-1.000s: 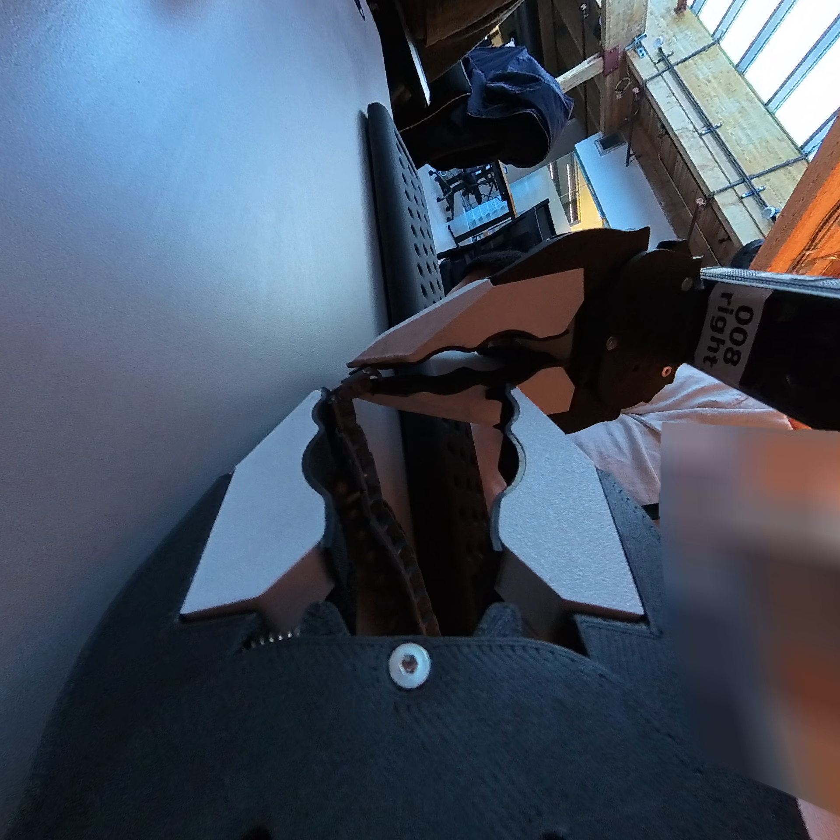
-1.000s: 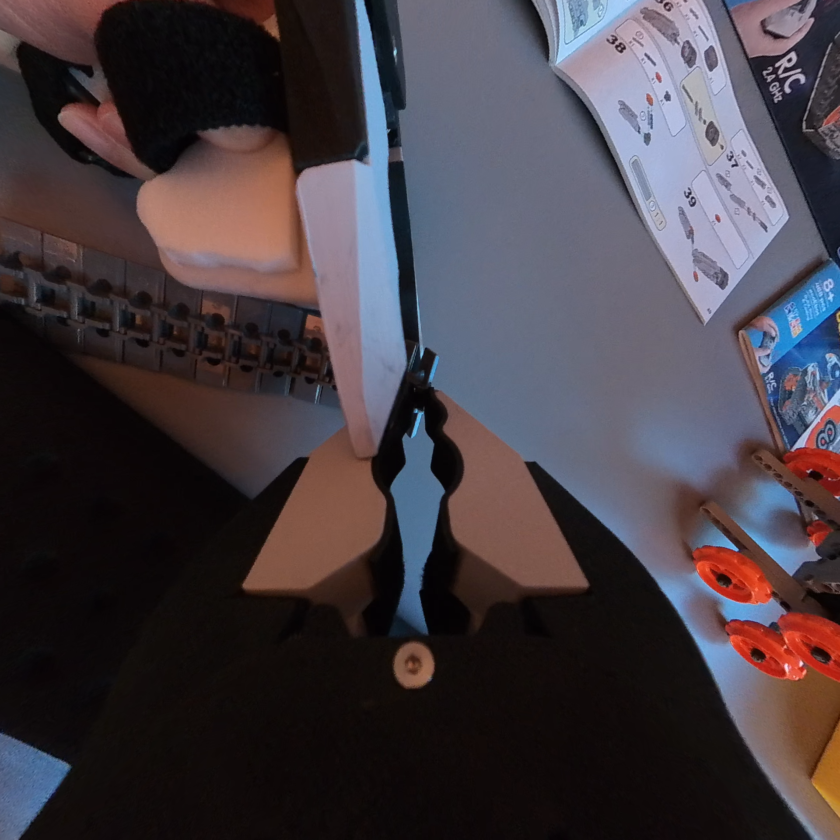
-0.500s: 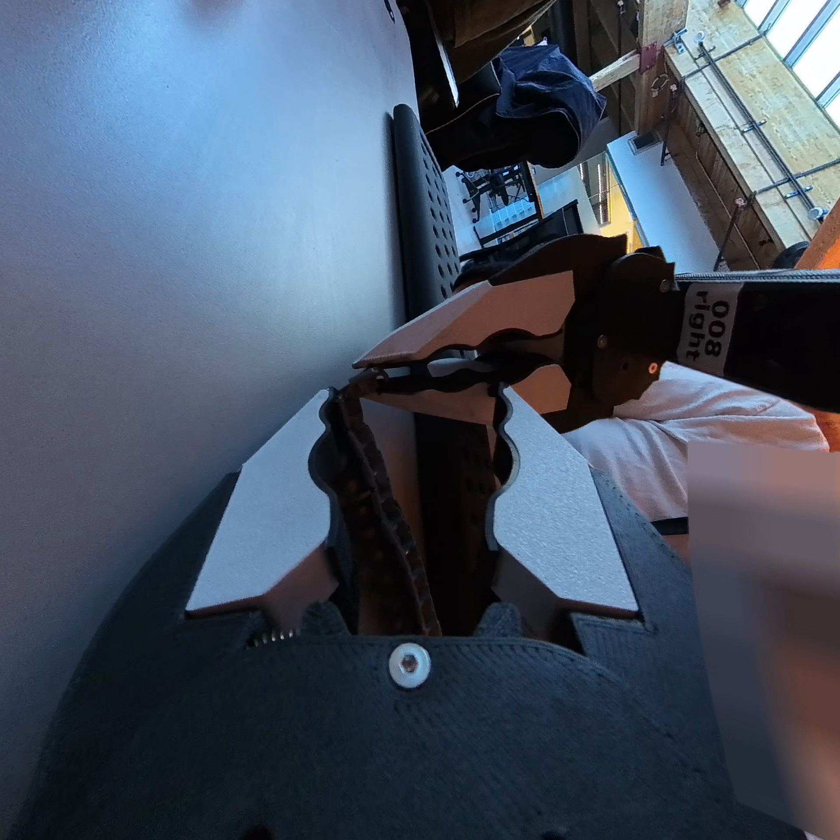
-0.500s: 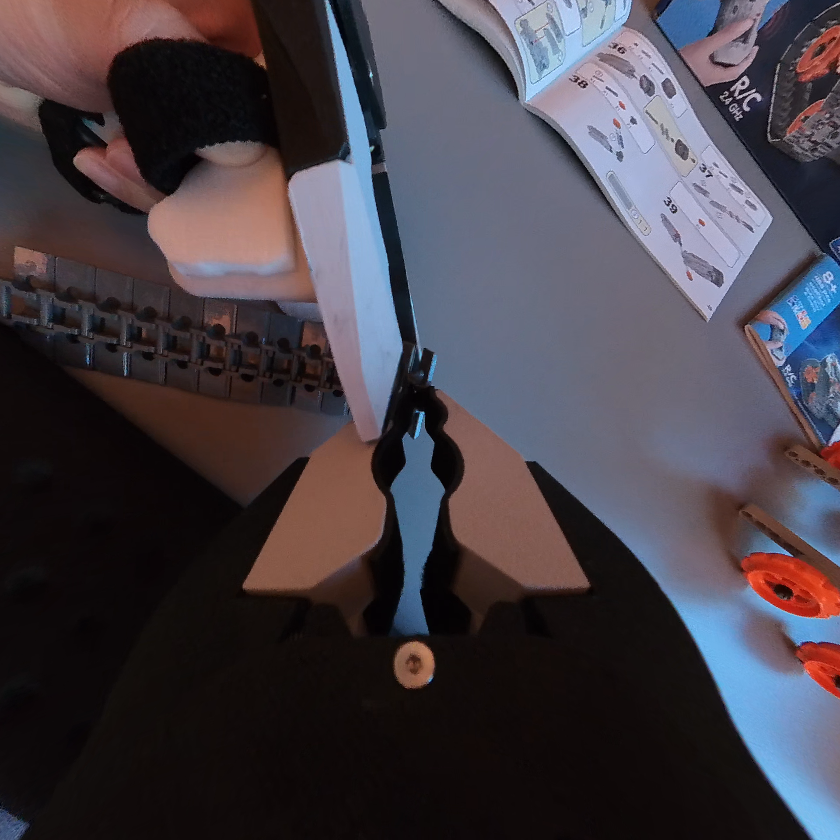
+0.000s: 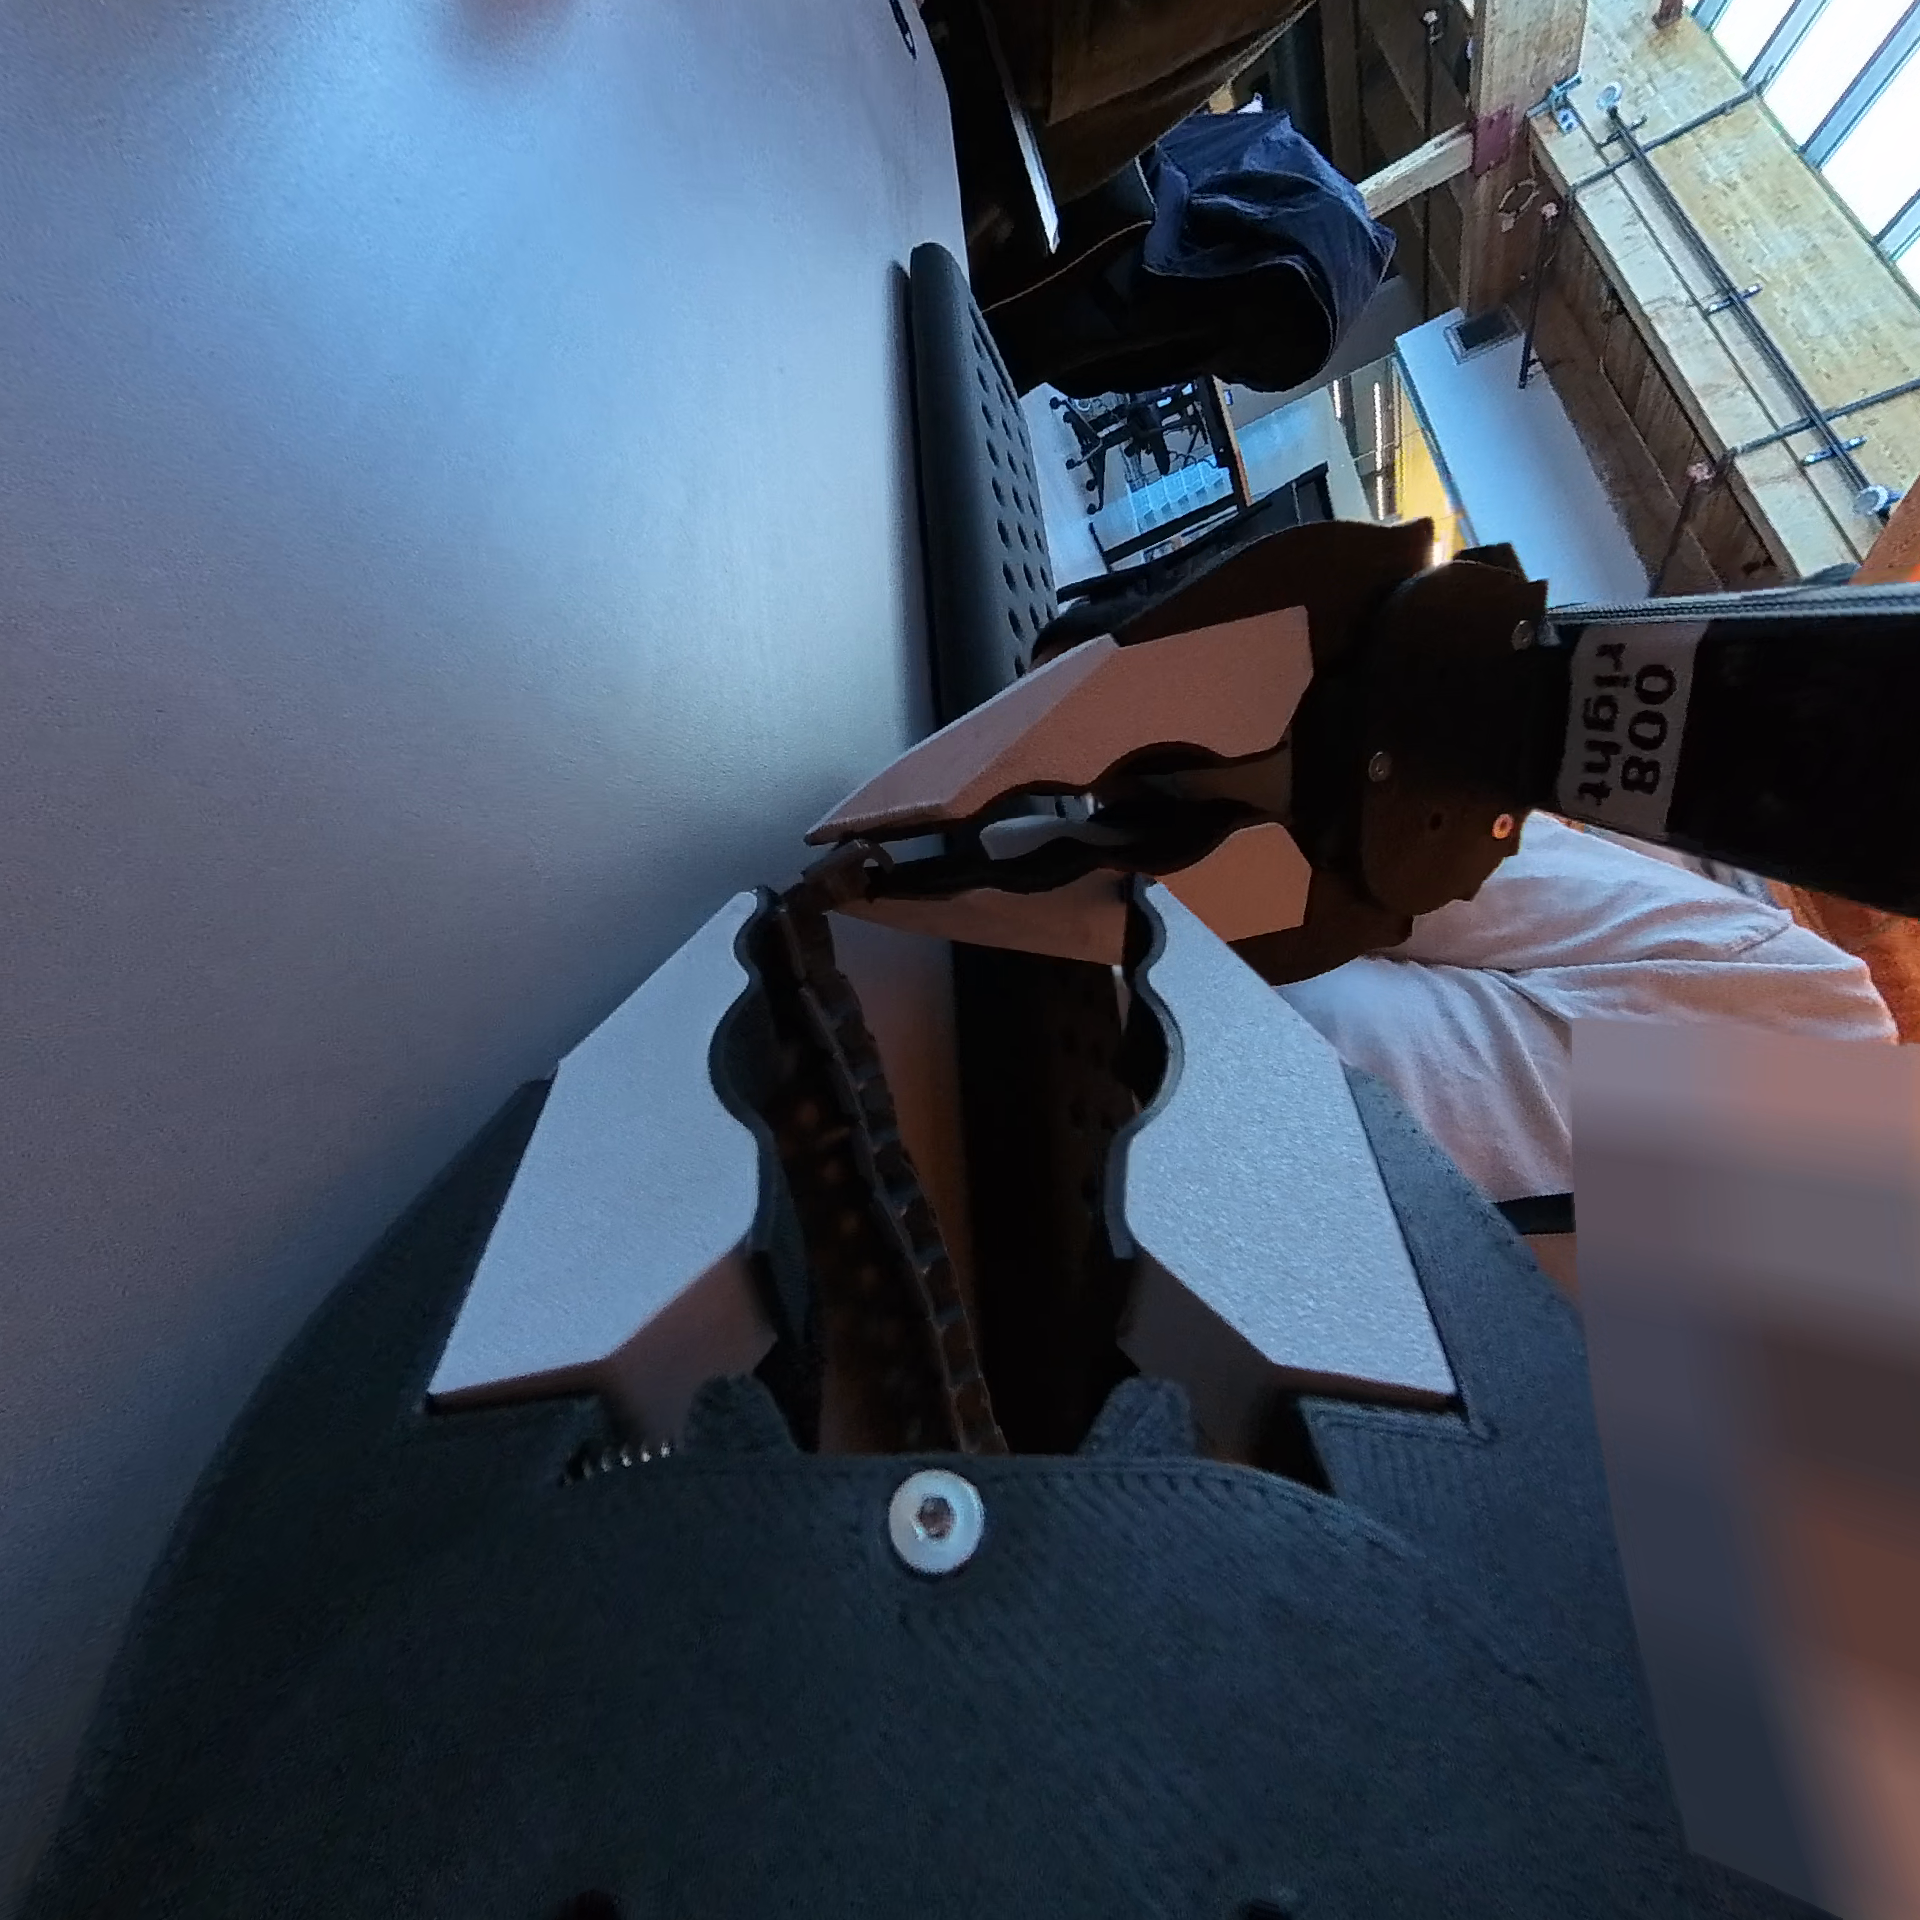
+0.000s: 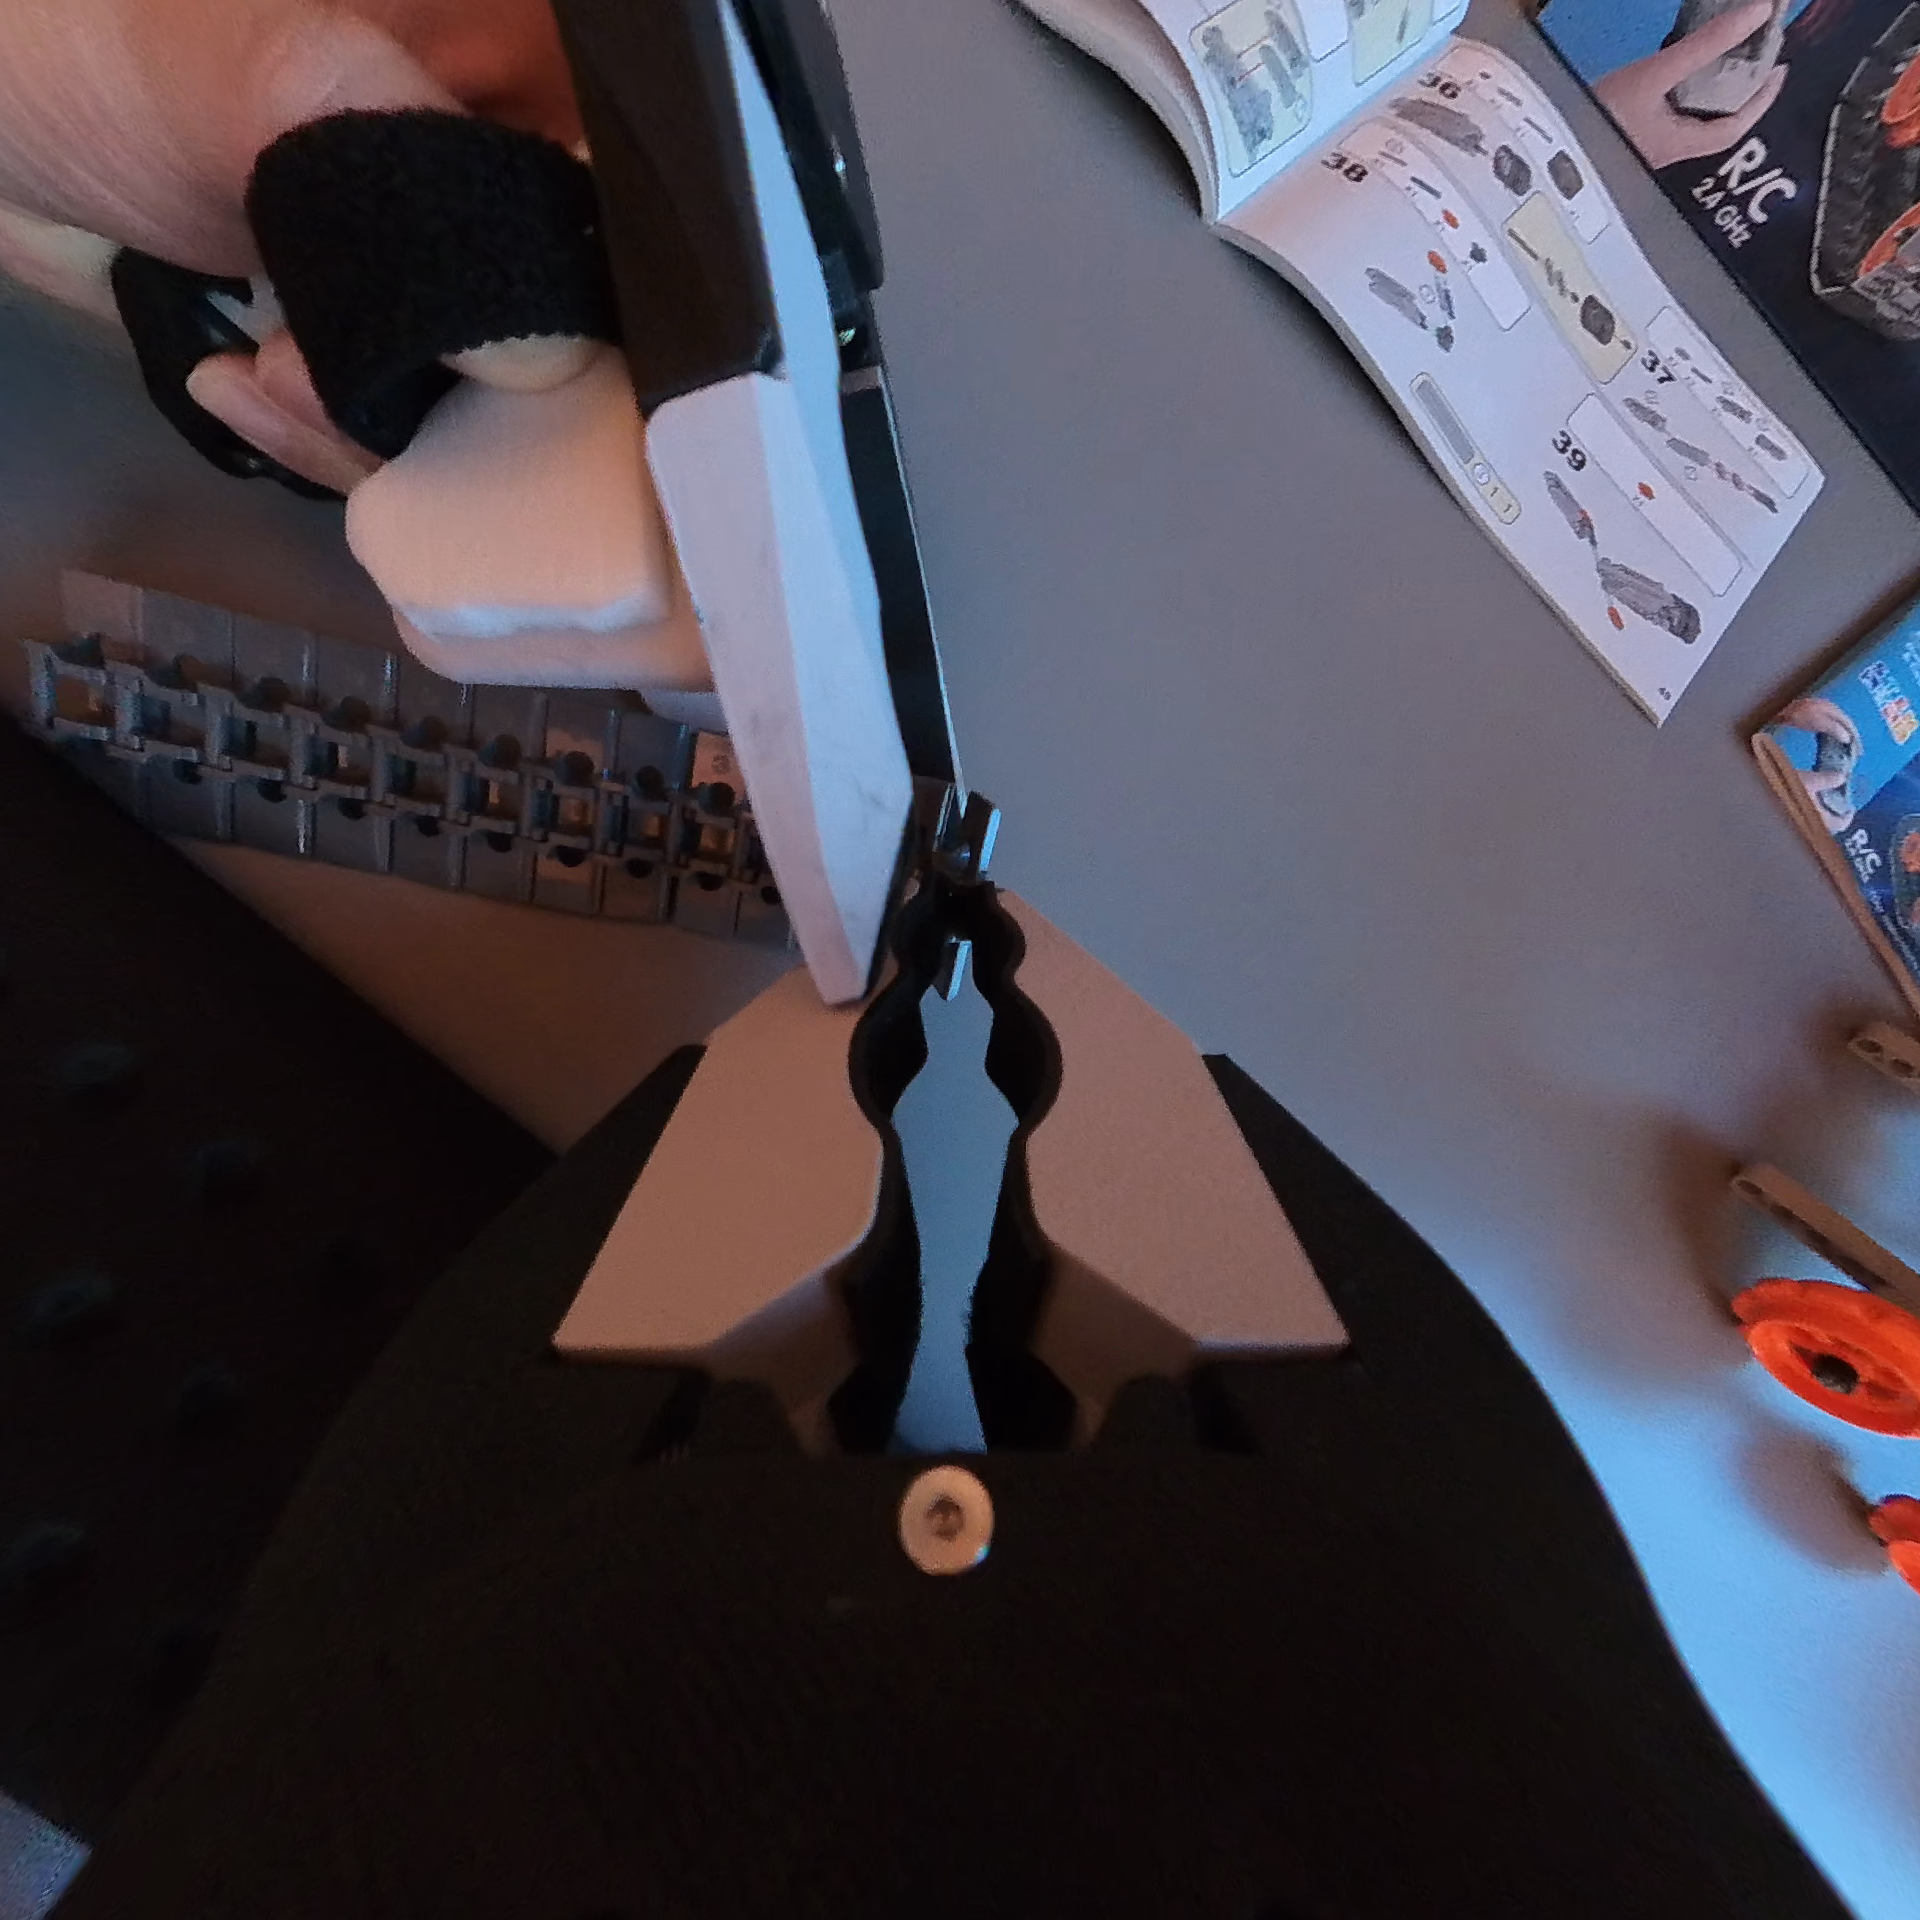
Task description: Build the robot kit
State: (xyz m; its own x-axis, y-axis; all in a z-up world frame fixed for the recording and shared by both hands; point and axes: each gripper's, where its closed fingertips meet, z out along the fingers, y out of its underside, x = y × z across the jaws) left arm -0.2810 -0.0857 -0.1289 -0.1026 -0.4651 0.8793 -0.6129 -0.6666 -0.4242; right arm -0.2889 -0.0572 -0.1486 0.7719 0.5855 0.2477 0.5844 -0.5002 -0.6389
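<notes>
A grey toy track chain [image 5: 862,1122] runs between the fingers of my left gripper [image 5: 945,899], lying along the inner side of its left finger. The left jaws stand wide apart. My right gripper [image 5: 842,868] comes in from the right and is shut on the chain's end link just past the left fingertips. In the right wrist view, my right gripper [image 6: 961,914] pinches that small grey link. The left gripper's white finger [image 6: 790,675] comes down from above, held by a hand with a black strap [image 6: 416,270]. The rest of the chain [image 6: 416,758] runs left above the grey table [image 6: 1247,727].
An open instruction booklet [image 6: 1538,343], a dark toy box [image 6: 1818,156] and a blue leaflet [image 6: 1860,821] lie at the right. Orange wheels [image 6: 1829,1351] and a grey beam [image 6: 1818,1226] lie at the right edge. A black perforated chair back [image 5: 987,499] stands beyond the table. Both grippers' tips are close together, under 4 cm apart. From either gripper's tips it is about 25 cm to the grey beam [image 6: 1818,1226].
The right gripper's view has shifted, so the booklet and orange wheels slide toward the right edge. Both grippers keep the same hold and stance at the chain's end.
</notes>
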